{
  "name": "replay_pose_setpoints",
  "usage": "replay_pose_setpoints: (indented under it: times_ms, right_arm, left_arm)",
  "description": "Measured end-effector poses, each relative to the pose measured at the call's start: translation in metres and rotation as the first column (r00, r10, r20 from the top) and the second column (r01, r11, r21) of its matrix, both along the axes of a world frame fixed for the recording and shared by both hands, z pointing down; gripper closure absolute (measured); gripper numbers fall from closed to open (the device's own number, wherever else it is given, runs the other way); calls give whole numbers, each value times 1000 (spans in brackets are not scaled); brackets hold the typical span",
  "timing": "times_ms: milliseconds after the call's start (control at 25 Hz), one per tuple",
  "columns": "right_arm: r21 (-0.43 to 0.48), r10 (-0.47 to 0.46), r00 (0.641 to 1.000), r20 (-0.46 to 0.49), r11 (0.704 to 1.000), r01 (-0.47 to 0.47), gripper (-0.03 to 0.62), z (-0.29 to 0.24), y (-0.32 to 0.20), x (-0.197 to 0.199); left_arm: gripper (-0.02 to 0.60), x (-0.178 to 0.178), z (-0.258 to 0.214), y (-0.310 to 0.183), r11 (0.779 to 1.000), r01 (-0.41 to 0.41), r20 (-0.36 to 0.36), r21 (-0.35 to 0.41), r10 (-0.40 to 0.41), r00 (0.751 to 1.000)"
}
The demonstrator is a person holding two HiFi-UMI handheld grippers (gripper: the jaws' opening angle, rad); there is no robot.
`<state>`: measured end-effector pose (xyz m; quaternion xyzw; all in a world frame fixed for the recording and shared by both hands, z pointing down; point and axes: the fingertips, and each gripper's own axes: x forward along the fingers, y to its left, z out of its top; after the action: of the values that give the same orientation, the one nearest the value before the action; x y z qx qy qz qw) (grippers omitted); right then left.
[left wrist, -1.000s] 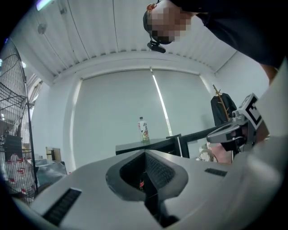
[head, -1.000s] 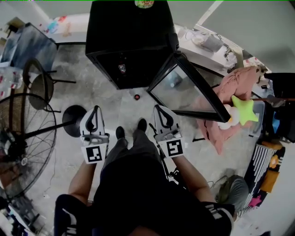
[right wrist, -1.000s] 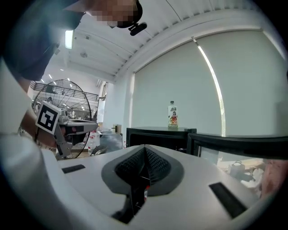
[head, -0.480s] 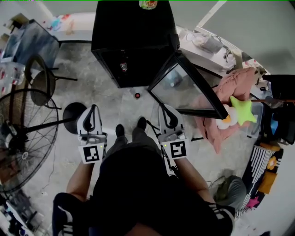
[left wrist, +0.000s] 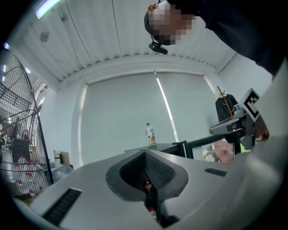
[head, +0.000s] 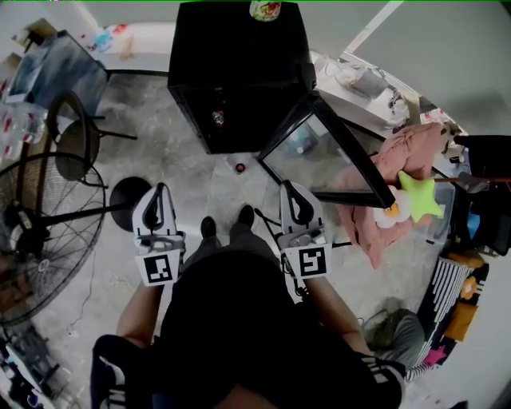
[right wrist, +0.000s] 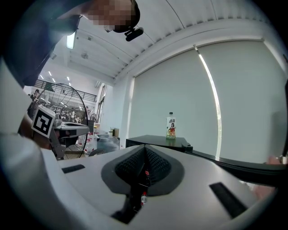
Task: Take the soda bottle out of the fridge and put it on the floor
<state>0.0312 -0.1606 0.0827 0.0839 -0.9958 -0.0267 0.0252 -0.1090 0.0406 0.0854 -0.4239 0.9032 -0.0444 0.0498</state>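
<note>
Our grippers have drifted slightly apart. The left gripper (head: 159,189) and right gripper (head: 289,186) both stand closed and empty. The soda bottle (head: 218,117), its red label too small to read, sits inside the open fridge (head: 231,48) ahead.

We barely made out the tiny soda bottle (head: 217,117) in the dark fridge (head: 239,48); the drink bottle (head: 265,9) above was cropped.

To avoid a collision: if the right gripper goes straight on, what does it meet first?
Probably the soda bottle inside the open fridge, dead ahead of the right gripper. The small red thing on the floor sits lower; depth is unclear.
</note>
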Motion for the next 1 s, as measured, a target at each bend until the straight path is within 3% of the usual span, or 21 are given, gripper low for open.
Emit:
replay_pose_setpoints:
  times_ms: [1000]
  right_arm:
    - [52, 5, 999, -33, 999, -3, 574, 0, 6, -6]
  left_arm:
    - [558, -4, -5, 12, 1000, 27, 32, -12, -26, 999]
